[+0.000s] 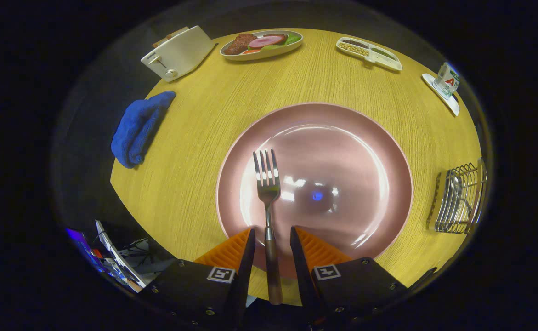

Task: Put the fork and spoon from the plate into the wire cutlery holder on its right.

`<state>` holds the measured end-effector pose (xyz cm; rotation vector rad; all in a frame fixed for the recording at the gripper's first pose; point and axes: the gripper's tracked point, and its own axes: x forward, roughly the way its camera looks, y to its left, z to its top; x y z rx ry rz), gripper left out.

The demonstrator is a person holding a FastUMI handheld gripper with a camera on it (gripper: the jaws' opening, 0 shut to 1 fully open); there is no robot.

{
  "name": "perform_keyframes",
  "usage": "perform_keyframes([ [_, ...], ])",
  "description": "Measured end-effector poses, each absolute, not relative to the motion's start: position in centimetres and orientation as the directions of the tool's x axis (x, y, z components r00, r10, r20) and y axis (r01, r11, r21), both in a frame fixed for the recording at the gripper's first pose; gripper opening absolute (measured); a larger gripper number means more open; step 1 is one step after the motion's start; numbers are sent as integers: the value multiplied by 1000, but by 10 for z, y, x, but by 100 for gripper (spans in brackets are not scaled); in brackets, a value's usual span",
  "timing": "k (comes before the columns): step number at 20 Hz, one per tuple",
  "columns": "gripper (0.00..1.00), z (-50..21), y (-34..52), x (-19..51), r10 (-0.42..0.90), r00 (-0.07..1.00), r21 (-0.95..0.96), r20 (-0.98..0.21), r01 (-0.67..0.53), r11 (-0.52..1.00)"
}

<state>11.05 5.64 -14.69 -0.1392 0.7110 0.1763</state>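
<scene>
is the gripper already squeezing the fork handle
No, the gripper is open: the fork handle lies between its fingers with a gap on each side.

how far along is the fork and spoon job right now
Done: a spoon-like piece already seems to stand in the holder, right of the plate. In hand: the fork lies on the plate with its handle between the open jaws of the gripper; no contact is visible yet. Left: close on the handle, lift, and carry the fork to the holder.

one fork (267, 177), one plate (314, 184) — one wire holder (459, 197), one toaster (177, 53), one cloth (140, 126)
</scene>
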Motion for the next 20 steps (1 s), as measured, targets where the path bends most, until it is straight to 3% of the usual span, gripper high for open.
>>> perform_keyframes([
  [3, 48, -149, 59, 115, 127, 744, -40, -656, -202, 979],
  [4, 14, -149, 58, 113, 131, 737, -28, -664, -199, 980],
  [11, 18, -160, 63, 117, 136, 721, -5, -680, -190, 982],
  [13, 1, -156, 66, 113, 146, 715, 28, -684, -175, 984],
  [20, 1, -151, 65, 112, 143, 731, 29, -667, -167, 986],
])
